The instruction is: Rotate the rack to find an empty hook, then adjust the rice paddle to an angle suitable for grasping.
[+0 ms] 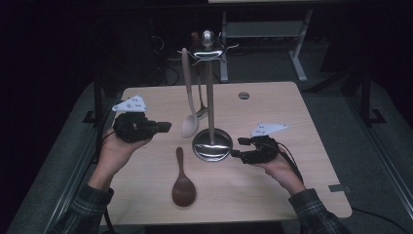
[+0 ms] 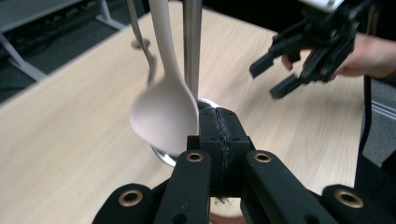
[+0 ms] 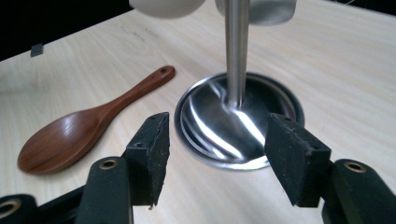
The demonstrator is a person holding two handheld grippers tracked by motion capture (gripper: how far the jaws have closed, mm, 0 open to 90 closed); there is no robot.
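Dark floor and a pale metal frame are surrounding a light wooden table [image 1: 272, 185] in the high view, where a steel utensil stand [image 1: 211, 141] is rising from its round base near the middle. A cream spoon [image 1: 189, 122] and a metal utensil [image 1: 200, 111] are hanging from its top hooks, and a brown wooden spoon [image 1: 183, 184] is lying flat just in front of the base. The left gripper [image 1: 163, 126] is hovering to the left of the hanging spoons, the right gripper [image 1: 237, 147] just right of the base.

From the left gripper view, the left gripper [image 2: 219, 135] is showing its jaws pressed together with nothing between them, while the cream spoon [image 2: 163, 112] is hanging blurred directly ahead, partly blocking the stand's pole [image 2: 192, 46]. The right gripper [image 2: 275, 77] is waiting beyond, jaws apart.

From the right gripper view, the right gripper [image 3: 217, 149] is holding its jaws well apart and empty, framing the stand's shiny base [image 3: 233, 126]; the wooden spoon [image 3: 88, 126] is lying just left of that base
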